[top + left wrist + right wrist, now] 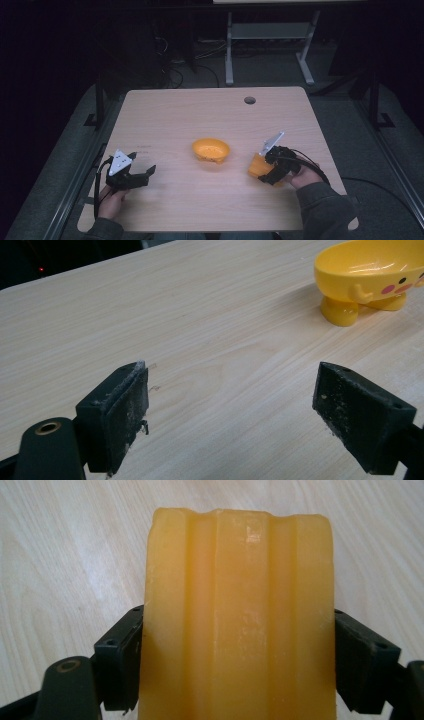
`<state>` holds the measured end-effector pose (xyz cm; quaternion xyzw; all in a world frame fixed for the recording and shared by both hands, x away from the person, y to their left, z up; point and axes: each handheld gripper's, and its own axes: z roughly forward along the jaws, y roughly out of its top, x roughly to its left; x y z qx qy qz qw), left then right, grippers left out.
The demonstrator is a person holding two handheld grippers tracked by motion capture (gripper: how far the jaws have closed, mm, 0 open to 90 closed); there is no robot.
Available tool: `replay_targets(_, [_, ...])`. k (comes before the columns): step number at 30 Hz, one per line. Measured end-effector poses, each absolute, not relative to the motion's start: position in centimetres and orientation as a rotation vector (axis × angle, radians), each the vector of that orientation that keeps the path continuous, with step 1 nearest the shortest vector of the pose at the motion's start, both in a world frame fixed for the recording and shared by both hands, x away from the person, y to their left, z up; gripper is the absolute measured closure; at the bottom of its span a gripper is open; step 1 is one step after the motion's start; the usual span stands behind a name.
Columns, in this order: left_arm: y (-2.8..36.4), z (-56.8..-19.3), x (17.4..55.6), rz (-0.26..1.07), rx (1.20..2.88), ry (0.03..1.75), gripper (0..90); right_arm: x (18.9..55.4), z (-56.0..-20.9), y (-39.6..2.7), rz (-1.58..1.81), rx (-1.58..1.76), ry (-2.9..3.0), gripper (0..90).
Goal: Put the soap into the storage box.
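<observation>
1. Bench [200,115]: pale wood-grain laminate, flat, smooth, round cable hole at far right.
2. Yellow dish [211,149]: mid-bench, glossy moulded plastic, stubby feet, cartoon face with pink cheeks; likely destination for the bar.
3. Orange bar [240,620]: waxy, translucent, ridged lengthwise, soap-like; near right of bench, clamped across its width in right gripper [272,167], jaws closed on both long sides.
4. Advice: keep squeeze steady, likely slippery; carry level toward dish, lower before release.
5. Left gripper [230,410]: near left, jaws spread wide, empty, pads scuffed and dusty.
</observation>
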<state>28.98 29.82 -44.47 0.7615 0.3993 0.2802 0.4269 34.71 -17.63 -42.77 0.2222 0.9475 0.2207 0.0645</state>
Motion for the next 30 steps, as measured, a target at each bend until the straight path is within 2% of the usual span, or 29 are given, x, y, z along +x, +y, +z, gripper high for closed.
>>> replay_targets(30, [29.9,-44.4,29.0,0.698,1.894,1.003,14.0,37.2,-40.7,-15.6,0.725,0.623,2.877,20.3])
